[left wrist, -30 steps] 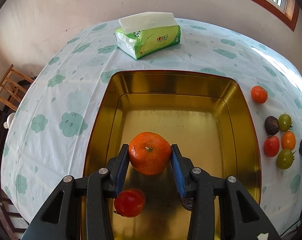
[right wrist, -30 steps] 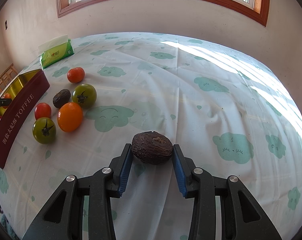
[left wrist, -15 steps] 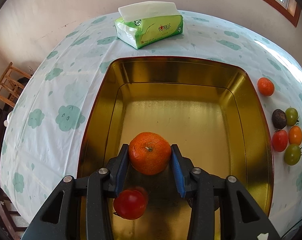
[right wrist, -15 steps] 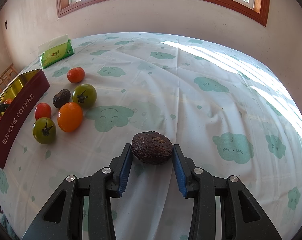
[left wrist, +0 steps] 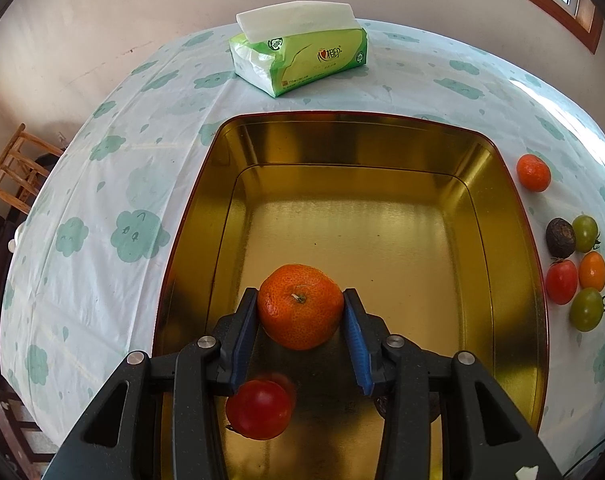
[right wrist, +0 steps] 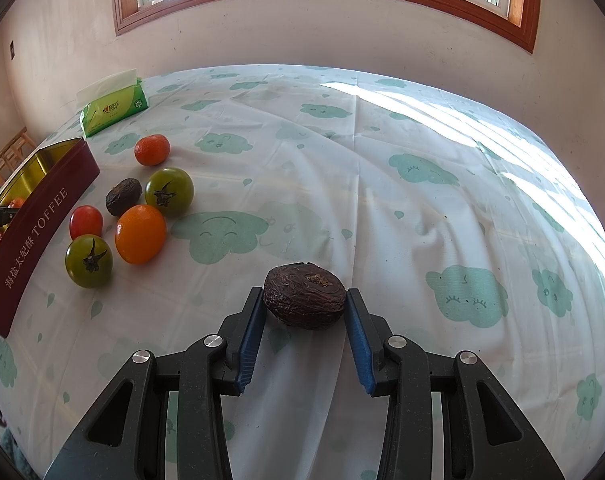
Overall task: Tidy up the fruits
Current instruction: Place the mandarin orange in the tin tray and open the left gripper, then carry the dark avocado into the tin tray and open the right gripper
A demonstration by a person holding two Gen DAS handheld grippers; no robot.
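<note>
My left gripper (left wrist: 300,306) is shut on an orange mandarin (left wrist: 300,306) and holds it over the near half of the gold tin tray (left wrist: 382,148). A red tomato (left wrist: 260,410) lies in the tray under my fingers, and a dark fruit (left wrist: 382,402) is mostly hidden behind the right finger. My right gripper (right wrist: 304,302) is shut on a wrinkled brown passion fruit (right wrist: 304,300) above the cloud-print tablecloth. The tray shows at the left edge of the right wrist view (right wrist: 42,216).
Loose fruits lie right of the tray: a small mandarin (right wrist: 152,149), a brown passion fruit (right wrist: 123,196), two green tomatoes (right wrist: 169,191) (right wrist: 88,261), an orange tomato (right wrist: 140,233), a red tomato (right wrist: 85,221). A green tissue pack (left wrist: 302,60) stands behind the tray. A wooden chair (left wrist: 14,172) is beyond the table's left edge.
My left gripper has moved forward and lower over the tray with the mandarin in it. The right gripper and its passion fruit have not moved.
</note>
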